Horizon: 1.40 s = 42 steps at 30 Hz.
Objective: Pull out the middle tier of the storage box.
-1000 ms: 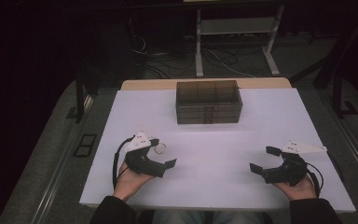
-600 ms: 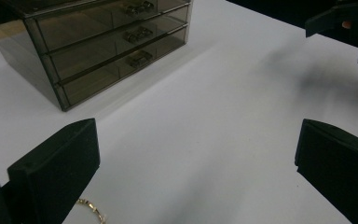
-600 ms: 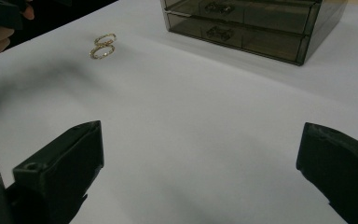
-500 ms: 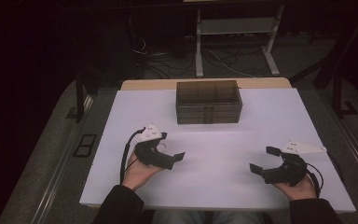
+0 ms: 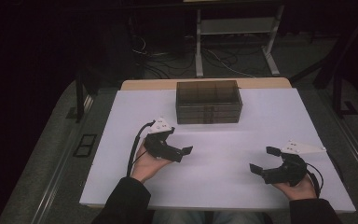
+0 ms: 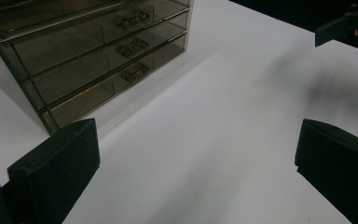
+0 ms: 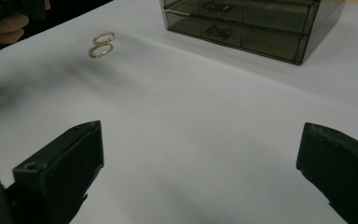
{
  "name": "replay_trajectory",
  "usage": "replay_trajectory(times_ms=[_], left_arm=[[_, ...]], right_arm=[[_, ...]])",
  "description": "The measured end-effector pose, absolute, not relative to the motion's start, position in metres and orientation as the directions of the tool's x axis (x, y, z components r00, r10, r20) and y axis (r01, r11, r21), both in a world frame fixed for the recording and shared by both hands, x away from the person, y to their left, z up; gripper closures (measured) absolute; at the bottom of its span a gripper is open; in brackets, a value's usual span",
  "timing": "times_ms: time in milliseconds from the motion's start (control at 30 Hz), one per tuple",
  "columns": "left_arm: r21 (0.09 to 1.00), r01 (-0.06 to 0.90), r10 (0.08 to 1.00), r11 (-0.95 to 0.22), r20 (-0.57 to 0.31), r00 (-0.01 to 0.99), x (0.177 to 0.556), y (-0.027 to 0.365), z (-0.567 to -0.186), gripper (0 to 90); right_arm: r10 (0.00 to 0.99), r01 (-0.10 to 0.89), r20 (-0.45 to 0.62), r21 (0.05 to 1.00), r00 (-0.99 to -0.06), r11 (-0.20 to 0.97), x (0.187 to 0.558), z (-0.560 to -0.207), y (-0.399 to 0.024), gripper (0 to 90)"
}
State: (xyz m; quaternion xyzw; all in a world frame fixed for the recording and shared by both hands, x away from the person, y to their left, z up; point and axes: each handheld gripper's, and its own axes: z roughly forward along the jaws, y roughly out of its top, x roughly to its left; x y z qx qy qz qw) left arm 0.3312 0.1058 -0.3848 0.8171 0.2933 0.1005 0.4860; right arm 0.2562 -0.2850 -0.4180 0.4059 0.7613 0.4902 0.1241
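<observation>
Left gripper (image 5: 179, 148) fingers wide near drawer box (image 5: 208, 101); right gripper (image 5: 264, 161) fingers wide (both empty).

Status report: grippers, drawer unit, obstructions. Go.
Left gripper open, empty. Right gripper open, empty. Drawer unit shut, untouched. Two gold rings loose on table.

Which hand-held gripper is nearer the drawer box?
Left. The left hand-held gripper sits just in front of the drawer box, toward its left corner; the right hand-held gripper is farther off, toward the table's near right.
</observation>
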Motion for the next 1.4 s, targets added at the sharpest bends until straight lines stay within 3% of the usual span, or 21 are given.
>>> replay_trajectory(times_ms=[900, 1400], left_arm=[[0.825, 0.446, 0.602, -0.347, -0.169, 0.78, 0.361, 0.069, -0.39, 0.0], [0.818, 0.522, 0.625, -0.242, -0.279, 0.729, 0.38, 0.064, -0.405, 0.0]], right_arm=[[0.741, 0.5, 0.21, 0.844, -0.638, 0.192, 0.257, -0.419, -0.286, 0.0], [0.742, 0.501, 0.209, 0.844, -0.637, 0.192, 0.258, -0.419, -0.286, 0.0]])
